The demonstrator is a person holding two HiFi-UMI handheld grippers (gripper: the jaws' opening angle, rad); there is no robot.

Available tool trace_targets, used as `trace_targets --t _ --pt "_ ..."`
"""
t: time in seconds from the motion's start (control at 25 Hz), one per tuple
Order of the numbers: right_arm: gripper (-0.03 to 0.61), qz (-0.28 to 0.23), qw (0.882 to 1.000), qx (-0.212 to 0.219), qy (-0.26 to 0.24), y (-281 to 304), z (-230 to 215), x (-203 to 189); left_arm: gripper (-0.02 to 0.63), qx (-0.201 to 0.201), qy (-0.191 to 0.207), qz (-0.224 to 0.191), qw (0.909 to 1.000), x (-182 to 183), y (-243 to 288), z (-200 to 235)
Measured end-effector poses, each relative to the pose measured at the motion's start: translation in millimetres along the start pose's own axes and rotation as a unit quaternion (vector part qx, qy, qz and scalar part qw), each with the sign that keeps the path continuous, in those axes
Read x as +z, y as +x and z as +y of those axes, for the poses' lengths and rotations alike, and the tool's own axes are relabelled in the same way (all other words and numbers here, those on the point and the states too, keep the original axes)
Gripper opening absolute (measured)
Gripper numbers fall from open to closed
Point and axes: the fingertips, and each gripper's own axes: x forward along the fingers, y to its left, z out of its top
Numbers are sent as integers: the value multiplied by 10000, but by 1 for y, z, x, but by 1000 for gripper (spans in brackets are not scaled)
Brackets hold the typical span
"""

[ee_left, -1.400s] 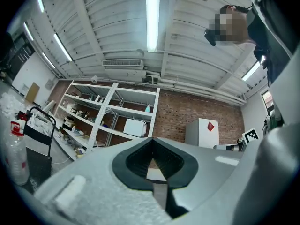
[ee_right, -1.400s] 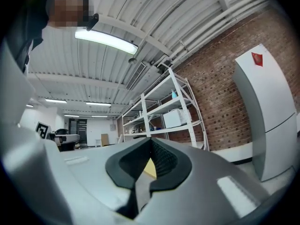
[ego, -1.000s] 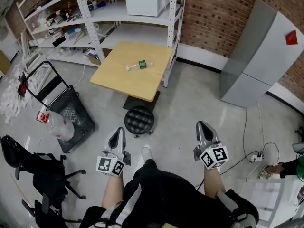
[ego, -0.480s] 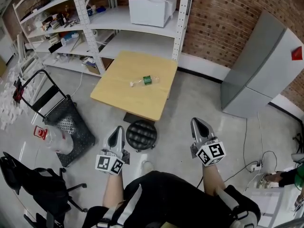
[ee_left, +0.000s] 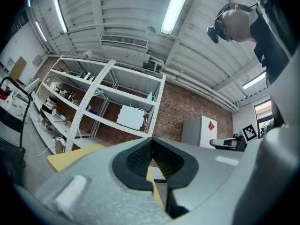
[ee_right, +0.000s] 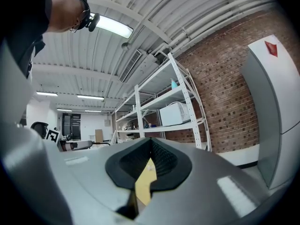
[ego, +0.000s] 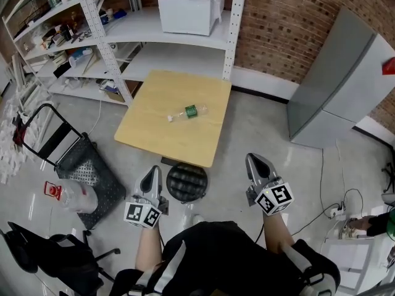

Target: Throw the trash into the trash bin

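Note:
A crushed clear plastic bottle (ego: 187, 112) with a green label lies near the middle of the square wooden table (ego: 154, 134). My left gripper (ego: 153, 174) and right gripper (ego: 254, 163) hover side by side above the floor, well short of the table's near edge, pointing toward it. Both have their jaws shut with nothing between them. In the left gripper view the gripper (ee_left: 151, 143) frames a strip of the table (ee_left: 70, 156). In the right gripper view the gripper (ee_right: 150, 144) shows a sliver of tabletop (ee_right: 144, 184) through the jaw hollow. No trash bin is in view.
A black round stool (ego: 186, 180) stands just before the table, between my grippers. A black hand cart (ego: 80, 159) and a plastic jug (ego: 71, 196) sit at the left. White shelving (ego: 142, 23) holds a white box (ego: 188, 8). A grey cabinet (ego: 339, 85) stands at the right, cables (ego: 336, 211) on the floor.
The table, bottle and stool have slid closer and lower in the head view as the person walks toward them. Both grippers stay shut and keep their places in the view.

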Motion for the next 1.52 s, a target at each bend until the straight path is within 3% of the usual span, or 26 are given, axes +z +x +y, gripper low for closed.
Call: trace_targets --t 0.2,0.44,0.8,1.0,1.28,1.4,1.52 --pt "5 49 9999 -81 120 14 -13 -7 2 -24 150 13 9999 -4 24 8" --pt "5 192 9996 95 197 48 -43 -17 2 231 160 63 9996 -14 57 20" --pt "5 109 9938 1091 -190 182 -89 7 2 854 432 -336 9948 -4 142 61" --pt "5 287 9833 1716 -525 248 -108 6 2 1013 551 -261 9930 -6 192 67" --pt "6 882 9694 2236 -495 313 -137 -32 2 1469 620 -105 9872 -23 228 82" --pt "6 1151 9573 2565 -672 341 -132 -58 2 1626 666 44 9844 -40 235 95" --pt "22 1439 9376 3024 -938 361 -115 -88 2 1814 638 283 9809 -60 235 107"
